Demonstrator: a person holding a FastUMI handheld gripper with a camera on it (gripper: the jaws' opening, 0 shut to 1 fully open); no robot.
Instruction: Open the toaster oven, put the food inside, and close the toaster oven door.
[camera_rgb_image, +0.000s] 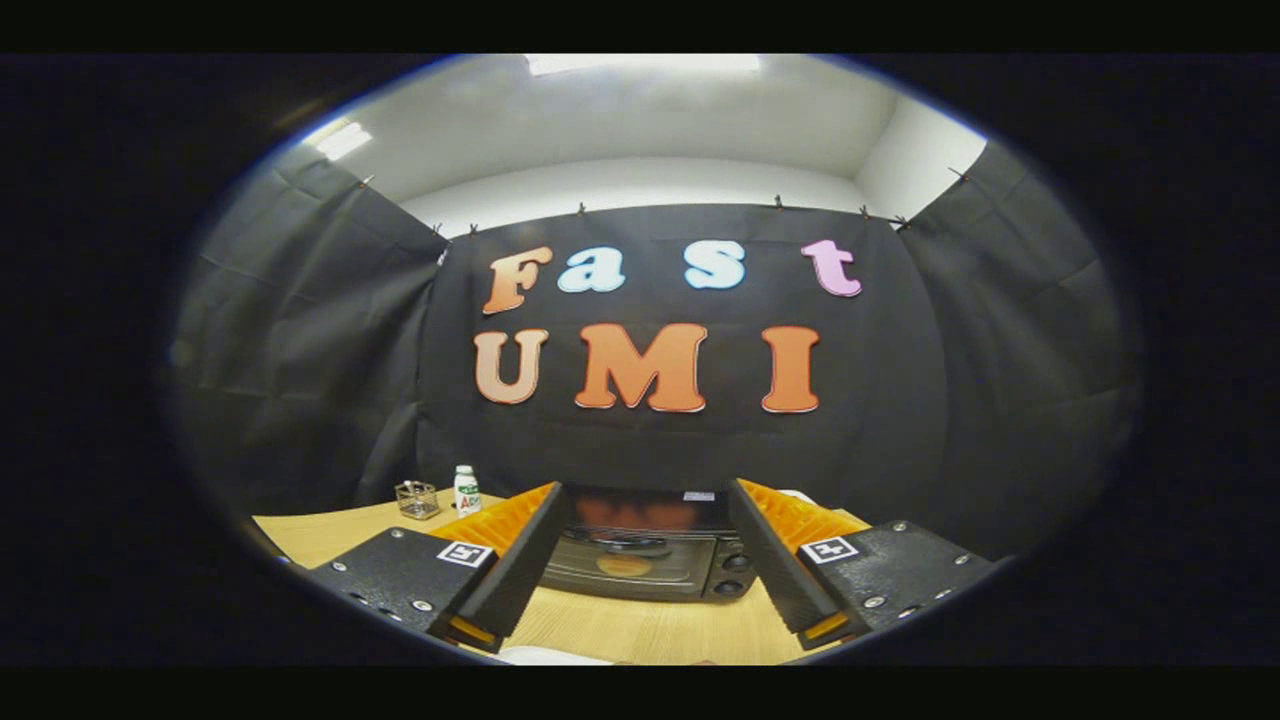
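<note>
tongs (645, 570) stand wide apart with nothing between them; we hold them level above the desk (640, 625), and the toaster oven (640, 555) sits just ahead, framed in the gap between the two fingers. we judge that this squared-up stance is why we see it so: the fingers aim straight at the oven's front, where a pull on the door (620, 567) or a push against it would both start.

the door looks shut, flat against the front, with two knobs (737, 573) to its right. through the glass we make out a round pale-brown shape (624, 565); it may be food on the inside or only a reflection, we cannot tell which. so the scene fits two stages alike: an oven shut and waiting to be opened, or one shut again with the food already in it.

a pale rim (545, 656) peeks in below the fingers, too little of it to name.

the desk is light wood grain, bare between the fingers and the oven. far back beside the oven stand a small clear holder (416, 499) and a white bottle (467, 490), well apart from the work. black cloth hangs on three sides, pinned along its top, with a white wall and ceiling lights above.
</note>
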